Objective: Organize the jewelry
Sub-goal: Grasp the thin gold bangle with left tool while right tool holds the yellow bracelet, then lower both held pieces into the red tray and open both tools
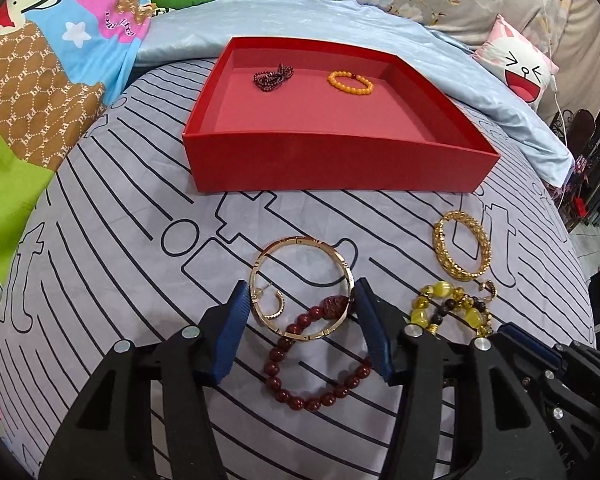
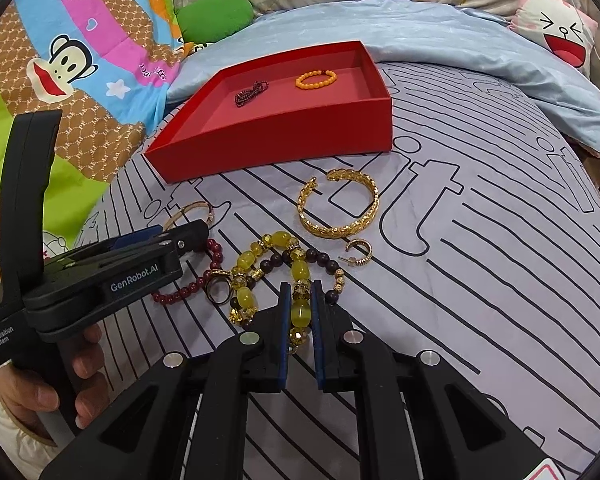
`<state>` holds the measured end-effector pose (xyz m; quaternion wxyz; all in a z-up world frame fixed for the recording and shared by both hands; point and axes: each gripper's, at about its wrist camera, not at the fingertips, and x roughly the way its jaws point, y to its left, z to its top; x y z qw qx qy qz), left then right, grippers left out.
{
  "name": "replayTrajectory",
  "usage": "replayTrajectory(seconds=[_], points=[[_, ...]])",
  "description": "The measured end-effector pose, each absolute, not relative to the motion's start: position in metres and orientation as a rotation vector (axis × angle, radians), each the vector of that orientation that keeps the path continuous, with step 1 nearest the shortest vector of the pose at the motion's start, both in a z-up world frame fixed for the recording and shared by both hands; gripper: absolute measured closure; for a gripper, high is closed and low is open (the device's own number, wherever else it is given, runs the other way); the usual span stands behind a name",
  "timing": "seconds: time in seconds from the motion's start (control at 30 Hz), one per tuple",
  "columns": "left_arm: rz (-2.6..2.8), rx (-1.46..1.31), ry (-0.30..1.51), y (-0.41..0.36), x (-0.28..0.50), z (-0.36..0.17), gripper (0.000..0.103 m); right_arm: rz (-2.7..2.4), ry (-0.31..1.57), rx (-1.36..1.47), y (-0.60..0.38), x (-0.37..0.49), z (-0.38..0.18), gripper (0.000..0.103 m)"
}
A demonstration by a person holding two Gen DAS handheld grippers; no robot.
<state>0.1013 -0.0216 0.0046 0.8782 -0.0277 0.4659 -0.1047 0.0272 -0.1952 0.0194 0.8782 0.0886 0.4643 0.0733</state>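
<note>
Right wrist view: right hand-held gripper point(image 2: 301, 304) clamps yellow bead bracelet point(image 2: 276, 276).

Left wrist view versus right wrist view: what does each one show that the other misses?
Left wrist only: the whole thin gold bangle between the left gripper's open jaws, with a small hoop earring inside it.

Right wrist only: the right gripper shut on the yellow bead bracelet, and a dark ring.

Both: the red tray with the orange bracelet, and the gold cuff.
</note>
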Motion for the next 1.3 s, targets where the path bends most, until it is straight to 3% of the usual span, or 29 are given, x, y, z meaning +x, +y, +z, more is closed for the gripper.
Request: replayTrajectory(seconds=[0.8, 1.3], points=[[-0.243, -0.116, 0.935, 0.004, 0.079, 0.057, 0.052, 0.187, 0.861, 0.256, -0.206, 0.040, 0.094, 0.094], [-0.262, -0.064, 0.821, -0.003, 0.166, 0.103, 0.052, 0.233, 0.725, 0.142, -0.185, 0.160, 0.153, 0.094]])
